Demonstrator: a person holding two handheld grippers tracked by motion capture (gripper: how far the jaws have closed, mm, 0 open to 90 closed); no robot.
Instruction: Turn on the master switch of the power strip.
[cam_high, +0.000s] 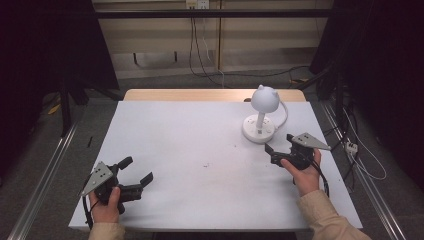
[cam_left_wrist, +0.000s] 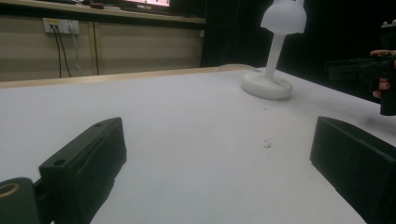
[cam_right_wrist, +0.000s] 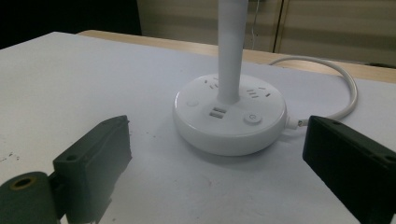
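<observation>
A white lamp (cam_high: 261, 114) stands on the table (cam_high: 200, 150), toward the far right part of its white top. It has a round flat base (cam_right_wrist: 229, 114), a straight stem (cam_right_wrist: 231, 46) and a domed shade (cam_high: 265, 97) with two small bumps on top. The base carries two round buttons, a pair of small ports on its front and socket slots on its upper face. A white cable (cam_right_wrist: 343, 81) leaves the base's right side in the right claw view and loops back toward the table's far wooden edge.

The left claw (cam_high: 136, 170) hovers near the near-left corner, held in the left hand (cam_high: 106, 202), jaws spread wide and empty, pointing toward the table's middle. In its own view the lamp is well apart, far off to the right.

The right claw (cam_high: 279, 143) is held in the right hand (cam_high: 305, 172), just beside the lamp's base on its near side. Its jaws are spread and empty, one to each side of the base in its own view; they seem not to touch it, though the gap is hard to judge.

A few small dark specks (cam_high: 206, 165) lie near the table's middle.
</observation>
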